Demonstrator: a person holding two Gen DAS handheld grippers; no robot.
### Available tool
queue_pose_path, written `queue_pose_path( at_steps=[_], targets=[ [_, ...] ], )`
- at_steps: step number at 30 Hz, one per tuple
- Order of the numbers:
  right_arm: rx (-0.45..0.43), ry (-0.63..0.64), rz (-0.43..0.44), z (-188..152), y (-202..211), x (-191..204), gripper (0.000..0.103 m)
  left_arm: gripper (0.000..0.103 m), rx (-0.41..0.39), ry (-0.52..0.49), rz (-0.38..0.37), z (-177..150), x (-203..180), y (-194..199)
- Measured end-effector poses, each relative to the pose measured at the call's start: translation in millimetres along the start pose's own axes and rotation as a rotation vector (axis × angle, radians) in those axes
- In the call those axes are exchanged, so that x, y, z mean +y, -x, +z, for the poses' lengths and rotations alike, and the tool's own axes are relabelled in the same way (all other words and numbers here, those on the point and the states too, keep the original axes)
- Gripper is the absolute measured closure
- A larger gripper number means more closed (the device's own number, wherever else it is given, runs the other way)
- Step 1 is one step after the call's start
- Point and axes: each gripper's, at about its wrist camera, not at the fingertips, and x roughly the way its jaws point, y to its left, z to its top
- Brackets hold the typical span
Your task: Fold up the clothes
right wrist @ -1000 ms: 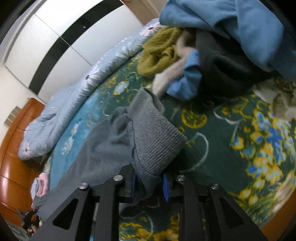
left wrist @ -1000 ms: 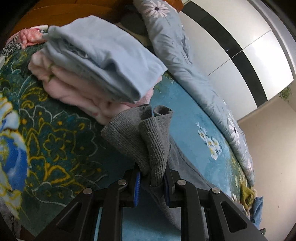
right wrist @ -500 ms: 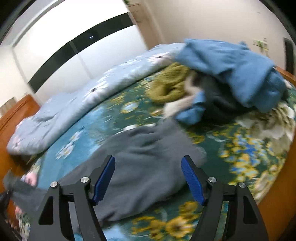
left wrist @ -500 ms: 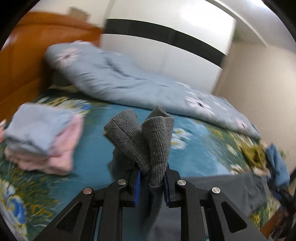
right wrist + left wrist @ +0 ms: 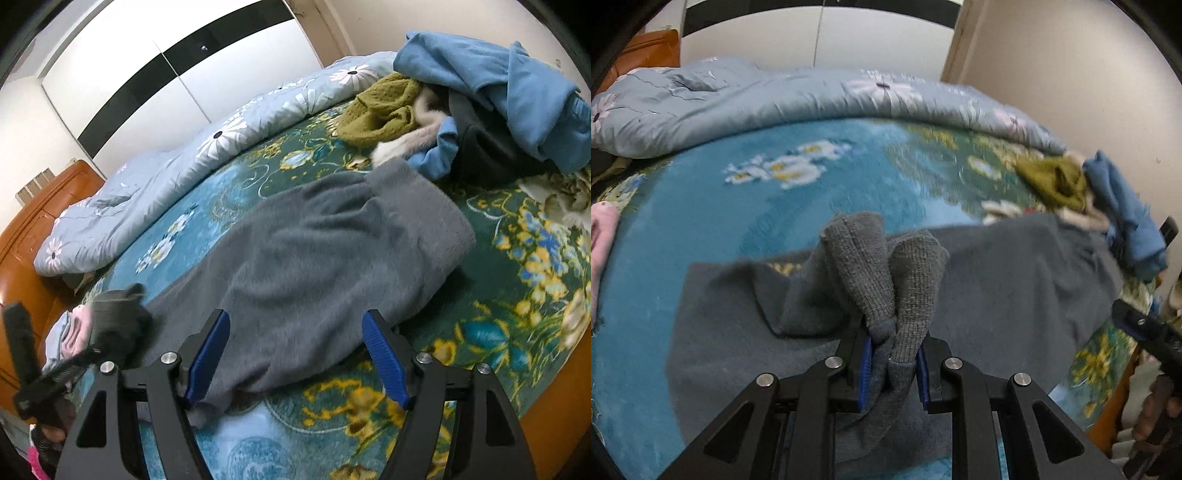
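A grey knit garment (image 5: pixel 325 243) lies spread lengthwise on the blue-green floral bed cover (image 5: pixel 517 332). My left gripper (image 5: pixel 892 354) is shut on its ribbed cuff end (image 5: pixel 882 273), bunched upright between the blue pads. In the left wrist view the garment (image 5: pixel 1015 280) stretches away to the right. My right gripper (image 5: pixel 295 354) is open and empty, low over the garment's near edge. The left gripper also shows in the right wrist view (image 5: pixel 55 369), holding the cuff end (image 5: pixel 114 317).
A pile of unfolded clothes, blue (image 5: pixel 498 81), olive (image 5: pixel 384 107) and dark, lies at the right end of the bed. A light blue flowered quilt (image 5: pixel 207 158) runs along the far side. Folded pink clothes (image 5: pixel 600 243) lie at the left. The right gripper shows at the bed's right edge (image 5: pixel 1145 328).
My right gripper let go of the grey garment and opened, then stayed low over it. My left gripper swung right, away from the folded stack, with the cuff end still in it.
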Motion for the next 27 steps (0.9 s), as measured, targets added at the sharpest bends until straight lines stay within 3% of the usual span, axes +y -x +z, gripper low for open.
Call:
queue_pose_path(
  at_steps=[3,5,7,10,14,16,22,27],
  targets=[
    [0.017,0.022,0.018,-5.0,-4.9,7.2,0.028,0.076,0.038,-0.007,-0.012,-8.8,-4.4,-6.5],
    [0.035,0.037,0.032,-7.1,-9.9,14.3,0.028,0.057,0.047,-0.015,-0.057,-10.9,-8.0,-5.8],
    [0.045,0.048,0.047,-8.5,-15.1,21.8,0.028,0.044,0.046,-0.022,-0.129,-13.4,-10.9,0.5],
    [0.056,0.056,0.075,-9.7,-22.4,33.8,0.028,0.043,0.039,-0.031,-0.21,-16.0,-12.5,14.6],
    [0.066,0.079,0.145,-10.6,-27.8,54.9,0.028,0.043,0.006,0.063,-0.287,-15.9,22.5,39.8],
    [0.079,0.108,0.196,-12.1,-31.3,70.3,0.028,0.043,-0.044,0.136,-0.245,-14.5,53.0,54.4],
    [0.157,0.208,0.326,-18.1,-56.5,131.0,0.028,0.042,-0.031,0.212,-0.063,-25.9,103.3,50.4],
    [0.24,0.211,0.295,-27.3,-85.5,151.8,0.028,0.042,0.003,0.234,0.076,-39.3,135.1,41.9]
  ],
)
